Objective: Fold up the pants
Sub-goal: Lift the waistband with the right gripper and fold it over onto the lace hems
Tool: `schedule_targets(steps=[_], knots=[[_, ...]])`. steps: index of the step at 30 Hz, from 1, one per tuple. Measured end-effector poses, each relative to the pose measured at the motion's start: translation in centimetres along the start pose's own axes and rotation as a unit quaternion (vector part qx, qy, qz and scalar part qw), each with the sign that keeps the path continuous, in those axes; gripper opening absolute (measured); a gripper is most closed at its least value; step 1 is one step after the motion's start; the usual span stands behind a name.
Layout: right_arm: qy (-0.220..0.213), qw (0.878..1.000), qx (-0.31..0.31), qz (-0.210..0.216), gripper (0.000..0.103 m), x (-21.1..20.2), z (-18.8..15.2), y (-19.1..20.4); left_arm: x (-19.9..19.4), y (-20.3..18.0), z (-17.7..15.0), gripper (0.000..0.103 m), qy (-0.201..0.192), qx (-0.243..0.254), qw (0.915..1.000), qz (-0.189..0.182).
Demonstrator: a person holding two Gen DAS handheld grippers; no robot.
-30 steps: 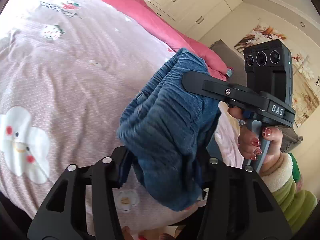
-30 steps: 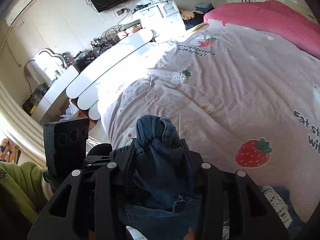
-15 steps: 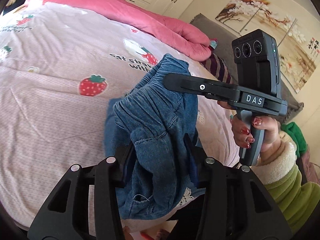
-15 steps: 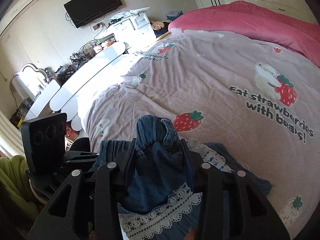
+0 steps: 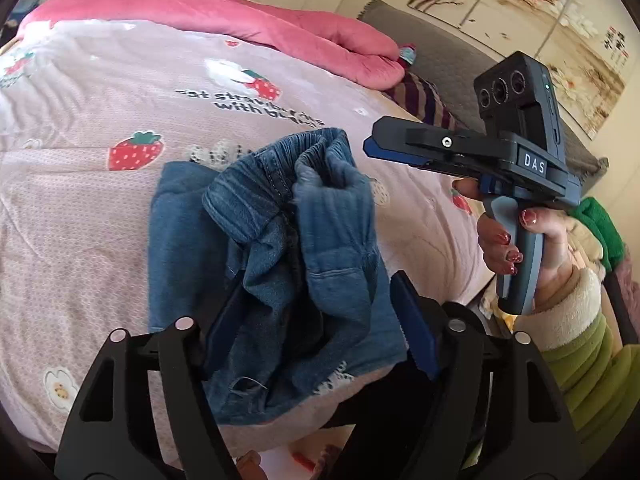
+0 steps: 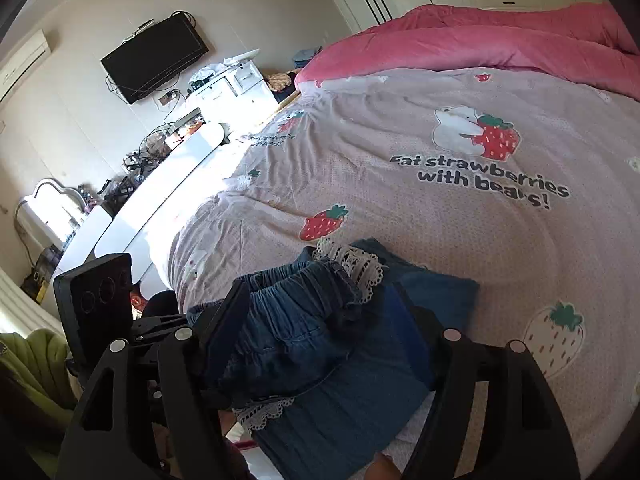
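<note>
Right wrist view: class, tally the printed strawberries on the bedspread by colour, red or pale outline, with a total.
Red strawberries: 4
Pale outline strawberries: 1
Total: 5

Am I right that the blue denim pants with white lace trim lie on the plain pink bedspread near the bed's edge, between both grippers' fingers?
Not quite. The blue denim pants with white lace trim lie on a pink bedspread printed with strawberries, bears and lettering, not a plain one. The right wrist view shows it. The rest holds.
</note>
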State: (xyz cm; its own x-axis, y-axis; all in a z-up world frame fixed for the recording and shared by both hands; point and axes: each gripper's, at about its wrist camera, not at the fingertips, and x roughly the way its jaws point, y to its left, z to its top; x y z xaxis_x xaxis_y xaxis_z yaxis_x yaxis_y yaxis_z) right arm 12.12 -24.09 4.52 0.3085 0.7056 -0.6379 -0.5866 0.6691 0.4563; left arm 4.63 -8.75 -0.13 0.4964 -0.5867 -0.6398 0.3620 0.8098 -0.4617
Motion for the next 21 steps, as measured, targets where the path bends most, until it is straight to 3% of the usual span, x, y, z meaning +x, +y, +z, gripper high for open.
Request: schedule_targets(steps=[4, 7, 8, 10, 11, 16, 18, 21], knots=[[0.012, 1.000, -0.006, -0.003, 0.070, -0.3, -1.1, 0.9, 0.7, -1.9, -1.1, 0.072, 0.021, 0.046, 0.9987, -0.009], [0.047, 0.997, -0.029, -0.050, 0.070, 0.9, -2.1, 0.8, 1.6, -2.6, -2.0, 0.074, 0.047, 0.070, 0.9964, -0.009], [0.069, 0.994, -0.037, -0.079, 0.067, 1.6, -2.6, 0.4, 1.9, -2.5, -2.3, 0.074, 0.054, 0.069, 0.9961, -0.013], [0.100, 0.988, -0.043, -0.109, 0.050, 2.9, -3.8, -0.7, 2.2, -2.3, -2.5, 0.074, 0.059, 0.064, 0.9961, -0.017], [0.108, 0.987, -0.038, -0.116, 0.051, 3.3, -4.3, -1.3, 2.4, -2.1, -2.6, 0.074, 0.061, 0.061, 0.9960, -0.023], [0.085, 0.990, -0.020, -0.109, 0.054, 2.5, -4.9, -1.5, 1.5, -1.7, -2.3, 0.074, 0.061, 0.046, 0.9958, -0.051], [0.054, 0.993, -0.016, -0.101, 0.055, 0.8, -4.7, -0.9, 0.3, -1.7, -1.9, 0.080, 0.054, 0.039, 0.9958, -0.062], [-0.006, 0.993, -0.033, -0.109, 0.068, -2.3, -4.6, 0.4, -1.9, -0.3, -0.4, 0.088, 0.024, 0.024, 0.9983, -0.047]])
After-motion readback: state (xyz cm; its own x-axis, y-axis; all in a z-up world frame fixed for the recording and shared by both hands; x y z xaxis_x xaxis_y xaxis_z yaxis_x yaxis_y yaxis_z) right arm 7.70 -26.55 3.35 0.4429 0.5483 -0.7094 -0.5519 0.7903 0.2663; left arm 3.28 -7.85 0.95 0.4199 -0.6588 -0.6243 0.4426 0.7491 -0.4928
